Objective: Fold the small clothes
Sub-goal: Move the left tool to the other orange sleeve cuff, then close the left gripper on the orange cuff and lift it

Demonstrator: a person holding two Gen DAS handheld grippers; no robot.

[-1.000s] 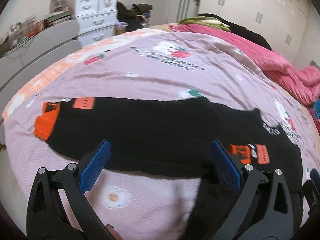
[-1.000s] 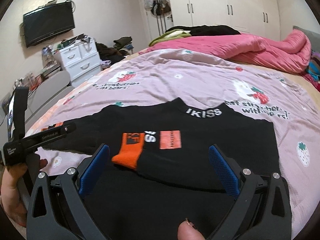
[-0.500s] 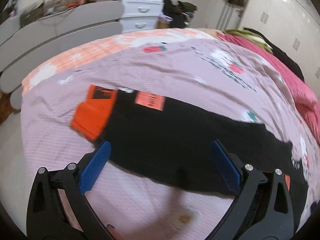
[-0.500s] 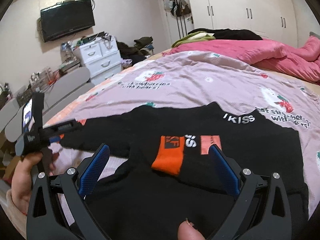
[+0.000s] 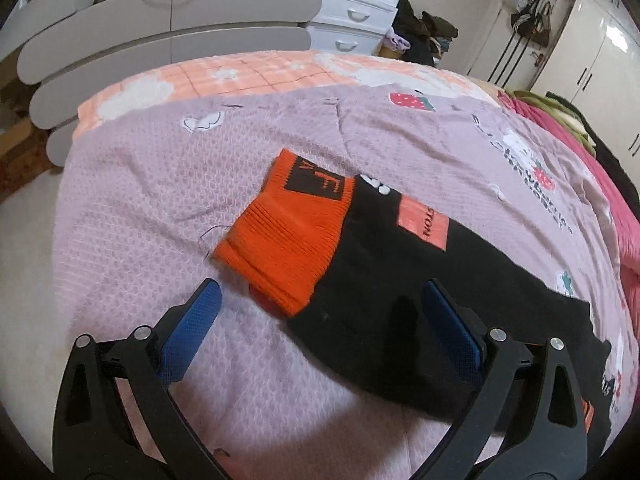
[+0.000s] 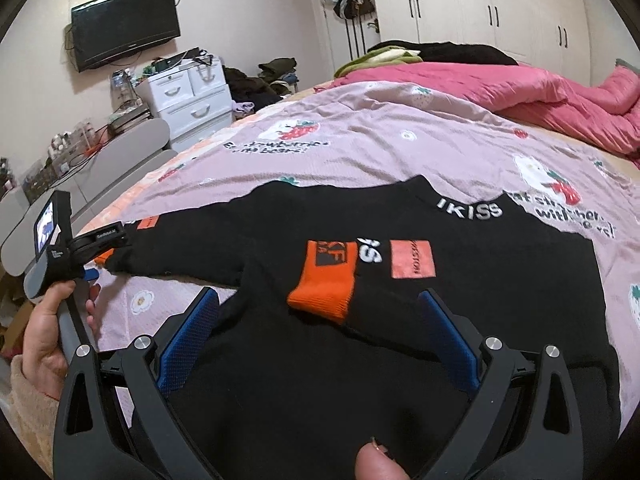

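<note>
The black sweater (image 6: 460, 280) lies flat on the bed's lilac strawberry blanket (image 6: 380, 140). One sleeve is folded across its chest, the orange cuff (image 6: 324, 284) just ahead of the right claw (image 6: 318, 330), whose blue fingers are spread wide and empty. The other sleeve stretches out sideways; its orange cuff (image 5: 288, 232) lies just ahead of the left claw (image 5: 320, 320), likewise released, hovering above it.
</note>
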